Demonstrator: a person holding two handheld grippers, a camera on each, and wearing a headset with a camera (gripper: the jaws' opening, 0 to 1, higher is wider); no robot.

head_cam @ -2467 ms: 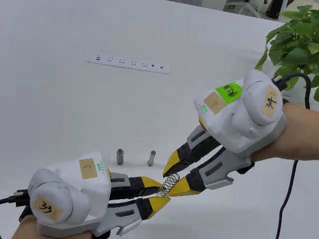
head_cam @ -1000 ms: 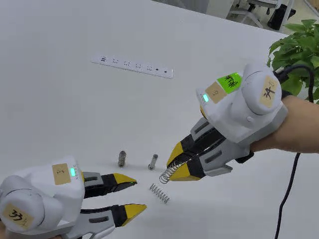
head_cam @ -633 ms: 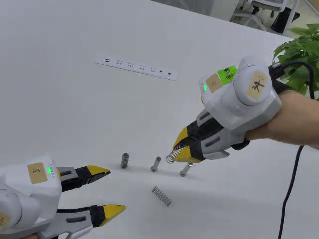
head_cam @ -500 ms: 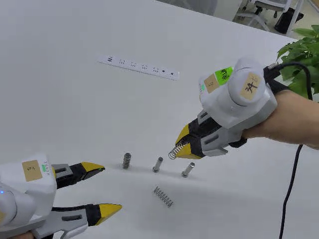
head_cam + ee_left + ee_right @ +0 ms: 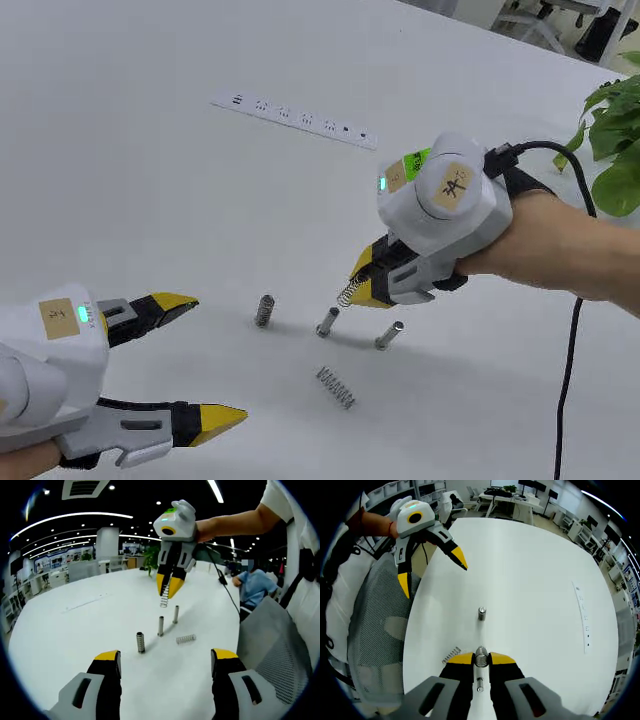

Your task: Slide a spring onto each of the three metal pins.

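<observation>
The right gripper (image 5: 362, 288) has its jaws clenched on a spring (image 5: 347, 293), held over the middle pin (image 5: 327, 322). The left gripper (image 5: 214, 356) gapes wide, empty.

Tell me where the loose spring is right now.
Head view: the loose spring lies flat on the table, just nearer the person than the middle pin and right pin, touching neither.

You have three pins (image 5: 327, 322), three springs (image 5: 336, 388), two tools (image 5: 215, 355) (image 5: 360, 290), one power strip (image 5: 295, 120) and one plant (image 5: 620, 150) at your desk (image 5: 150, 180).
</observation>
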